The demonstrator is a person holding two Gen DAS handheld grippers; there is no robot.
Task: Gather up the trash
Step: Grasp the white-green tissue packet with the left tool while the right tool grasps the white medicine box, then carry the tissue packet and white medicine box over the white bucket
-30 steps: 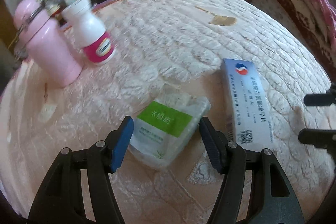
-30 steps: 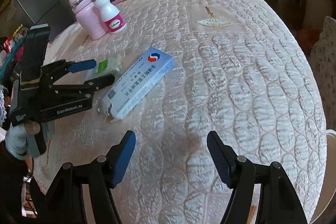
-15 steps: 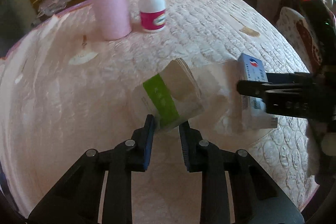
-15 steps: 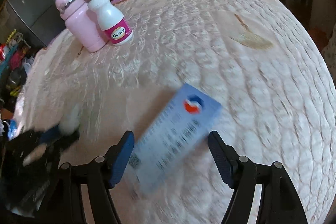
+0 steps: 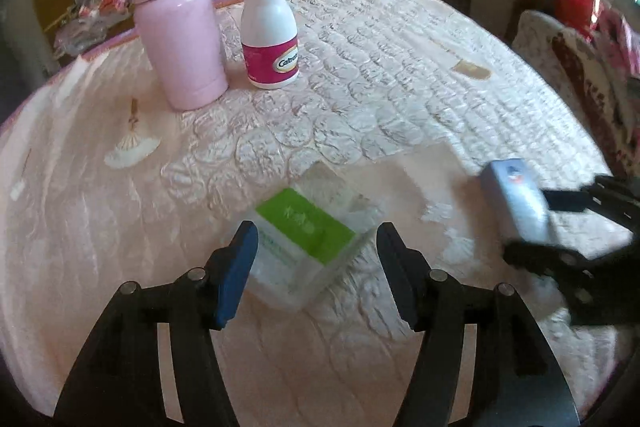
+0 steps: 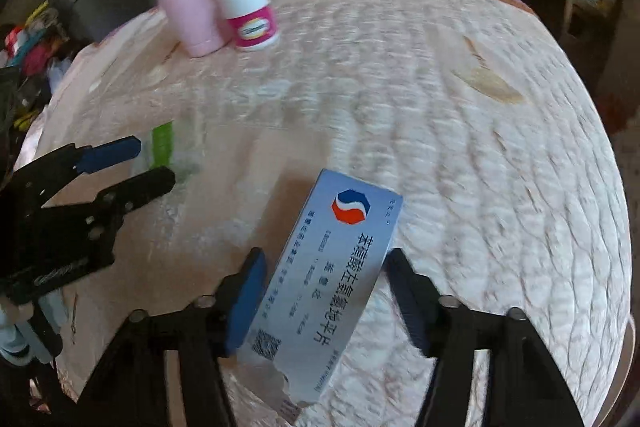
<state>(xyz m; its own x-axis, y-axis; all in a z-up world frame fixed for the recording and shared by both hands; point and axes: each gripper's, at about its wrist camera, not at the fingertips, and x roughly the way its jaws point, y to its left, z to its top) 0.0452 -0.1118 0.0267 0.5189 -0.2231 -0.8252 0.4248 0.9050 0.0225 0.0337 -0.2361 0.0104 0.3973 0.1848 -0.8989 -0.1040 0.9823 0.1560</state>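
My left gripper point(image 5: 312, 263) had just opened around the soft, light green-labelled packet point(image 5: 308, 239), unclamped near the mattress point(image 5: 400, 75) front edge. My right gripper point(image 6: 324, 291) straddled the stiff, light blue medicine box point(image 6: 336, 267), best taken across its narrow sides; whether it pinched, I couldn't tell

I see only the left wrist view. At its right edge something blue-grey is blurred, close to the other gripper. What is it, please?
Observer: A flat box with a red and blue logo and printed text. It is sharp in the right wrist view.
Operator: Is the box whole?
Observer: No, its near end is torn and ragged.
Operator: Where does it sit relative to that gripper?
Observer: Between the fingers of the right gripper, whose jaws have just been closing. Whether the pads press on it, I cannot tell.
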